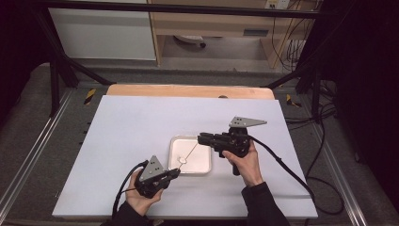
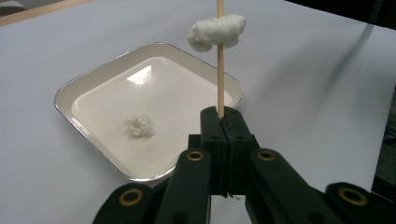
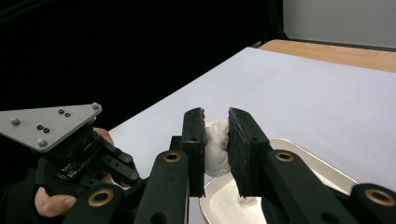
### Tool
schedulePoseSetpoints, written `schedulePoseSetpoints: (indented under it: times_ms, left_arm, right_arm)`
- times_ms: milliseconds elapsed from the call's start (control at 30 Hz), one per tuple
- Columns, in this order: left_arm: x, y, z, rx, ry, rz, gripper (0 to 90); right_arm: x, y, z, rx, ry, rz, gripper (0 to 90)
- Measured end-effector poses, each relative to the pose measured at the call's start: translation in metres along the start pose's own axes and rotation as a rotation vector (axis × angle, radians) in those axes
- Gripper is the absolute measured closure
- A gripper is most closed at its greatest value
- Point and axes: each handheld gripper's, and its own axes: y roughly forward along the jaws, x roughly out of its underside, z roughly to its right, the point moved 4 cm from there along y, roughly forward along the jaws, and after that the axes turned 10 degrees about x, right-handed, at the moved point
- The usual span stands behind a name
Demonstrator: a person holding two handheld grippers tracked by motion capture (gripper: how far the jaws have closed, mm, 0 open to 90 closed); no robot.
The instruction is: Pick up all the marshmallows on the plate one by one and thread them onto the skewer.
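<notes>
The left gripper (image 2: 223, 122) has its jaws pressed together on the lower end of a thin wooden skewer (image 2: 220, 79), which rises straight up from between them in the left gripper view. A white puffy lump (image 2: 217, 31) sits threaded on the skewer well above the jaws. In the high view the skewer (image 1: 190, 151) runs slanting from the left gripper (image 1: 175, 173) up toward the right gripper (image 1: 203, 138), crossing over the tray (image 1: 203, 165). The right gripper (image 3: 215, 135) is clamped on a second white lump (image 3: 216, 150), which is squeezed between its two black pads and bulges out below them, above the near corner of the tray (image 3: 322, 163). A third, smaller white piece (image 2: 138, 125) lies on the floor of the tray (image 2: 100, 81), toward its left side in the left gripper view. The tray is square, shallow and white with a silvery rim, and it stands on the white surface (image 1: 131, 122) slightly toward the front edge, about midway between the left and right edges. The left hand (image 1: 141, 200) holds its gripper near the front edge, just beside the tray's front left corner; the right hand (image 1: 245, 162) holds its gripper just off the tray's right edge.
</notes>
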Motion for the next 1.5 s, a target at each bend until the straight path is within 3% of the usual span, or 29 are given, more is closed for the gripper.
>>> schedulePoseSetpoints:
  times_ms: [567, 1067, 1500]
  left_arm:
    - [0.001, 0.001, 0.002, 0.001, 0.025, -0.007, 88.9]
    - [0.005, 0.003, 0.002, -0.009, 0.024, -0.030, 88.9]
    - [0.004, 0.002, 0.003, -0.021, 0.027, -0.017, 89.0]
  right_arm:
    - [0.005, 0.004, -0.003, -0.044, 0.009, -0.039, 79.5]
    - [0.015, 0.011, -0.008, -0.047, 0.005, -0.048, 80.4]
    - [0.020, 0.014, -0.012, -0.050, 0.006, -0.049, 80.7]
